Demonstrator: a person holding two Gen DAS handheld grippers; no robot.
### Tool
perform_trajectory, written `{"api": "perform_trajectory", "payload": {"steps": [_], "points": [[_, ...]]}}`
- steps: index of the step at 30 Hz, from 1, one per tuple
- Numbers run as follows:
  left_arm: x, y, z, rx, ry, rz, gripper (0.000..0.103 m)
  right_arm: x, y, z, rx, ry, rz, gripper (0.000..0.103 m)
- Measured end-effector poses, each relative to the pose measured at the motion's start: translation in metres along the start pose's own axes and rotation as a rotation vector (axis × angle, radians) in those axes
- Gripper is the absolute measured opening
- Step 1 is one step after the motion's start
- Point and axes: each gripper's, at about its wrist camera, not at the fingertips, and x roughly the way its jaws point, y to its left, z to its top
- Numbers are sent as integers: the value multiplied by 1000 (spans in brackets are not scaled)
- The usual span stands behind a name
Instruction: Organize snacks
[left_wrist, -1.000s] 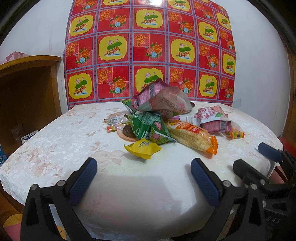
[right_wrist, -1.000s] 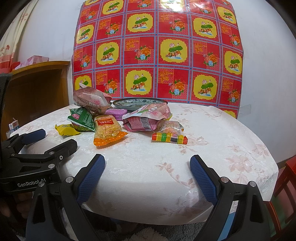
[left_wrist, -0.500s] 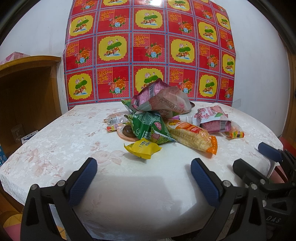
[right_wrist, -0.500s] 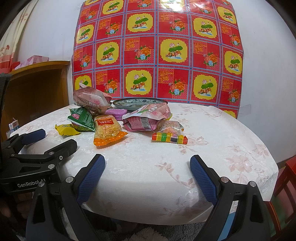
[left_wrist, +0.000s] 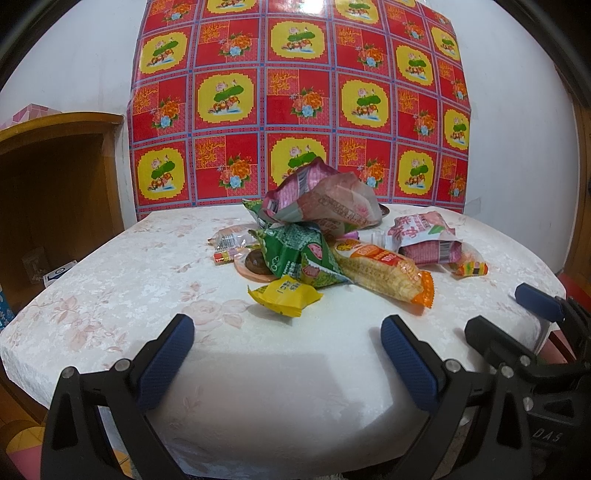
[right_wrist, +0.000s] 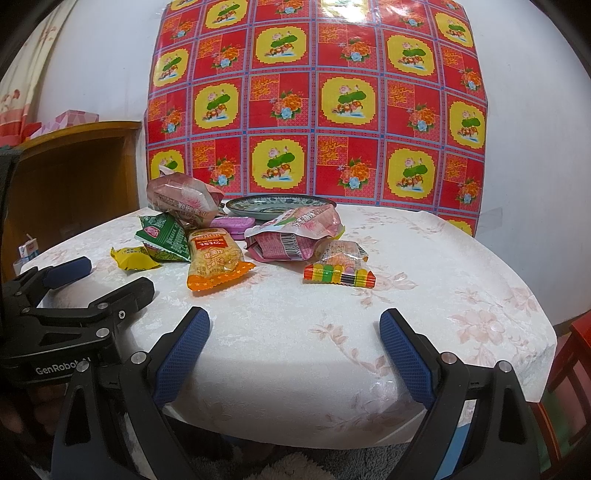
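We hold the left gripper (left_wrist: 284, 343) at the table's (left_wrist: 110, 302) near edge, its fingers spread wide and empty. Ahead, left to right, lie the yellow packet (left_wrist: 284, 293), green packet (left_wrist: 295, 254), orange cracker bag (left_wrist: 384, 271) and pink bag (left_wrist: 424, 240). Our right gripper (right_wrist: 293, 339) hovers likewise, fingers apart, grasping nothing.

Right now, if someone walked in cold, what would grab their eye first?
Probably the bright red and yellow floral patterned sheet on the wall behind the table. Next, the jumble of crinkly snack packets at the middle of the white floral tablecloth, with an orange corn-snack bag nearest. Both blue-padded claws sit open at the near edge.
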Motion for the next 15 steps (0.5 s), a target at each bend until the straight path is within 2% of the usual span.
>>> {"api": "perform_trajectory", "payload": {"steps": [15], "points": [[-1,4,3,-1,6,-10,103,0,-1,0,1,0,1,95]]}}
